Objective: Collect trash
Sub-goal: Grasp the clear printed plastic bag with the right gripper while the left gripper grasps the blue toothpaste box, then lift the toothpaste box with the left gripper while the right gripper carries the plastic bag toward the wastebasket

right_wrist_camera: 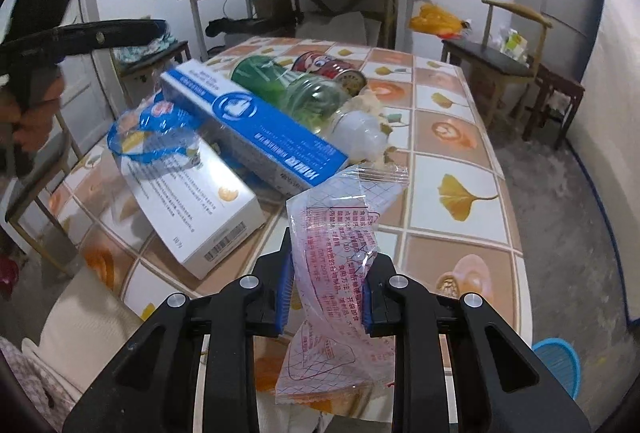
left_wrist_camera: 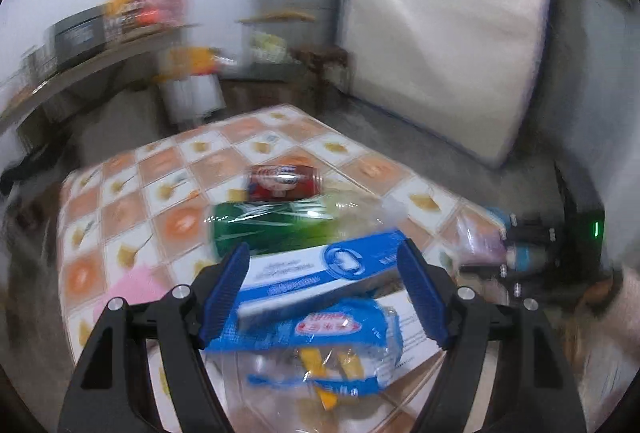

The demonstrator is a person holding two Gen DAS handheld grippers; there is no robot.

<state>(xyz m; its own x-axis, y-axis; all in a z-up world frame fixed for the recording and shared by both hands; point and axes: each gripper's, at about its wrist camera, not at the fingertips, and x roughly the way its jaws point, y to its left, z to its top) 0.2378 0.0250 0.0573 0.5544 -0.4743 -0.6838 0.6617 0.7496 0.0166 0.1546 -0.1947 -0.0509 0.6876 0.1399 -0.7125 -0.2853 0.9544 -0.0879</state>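
Two grippers work over the tiled table (right_wrist_camera: 460,137). Right gripper (right_wrist_camera: 326,297) has its jaws pinching a clear pink-printed wrapper (right_wrist_camera: 340,245), lifted off the tabletop. Left gripper (left_wrist_camera: 324,289) hovers, jaws spread wide and holding nothing (view blurred), above the blue-and-white box (left_wrist_camera: 320,269) atop the trash pile beside a green bottle (right_wrist_camera: 292,89).

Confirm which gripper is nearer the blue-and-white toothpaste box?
Left. The left gripper straddles the toothpaste box; the right gripper, shut on a clear wrapper, sits short of it.
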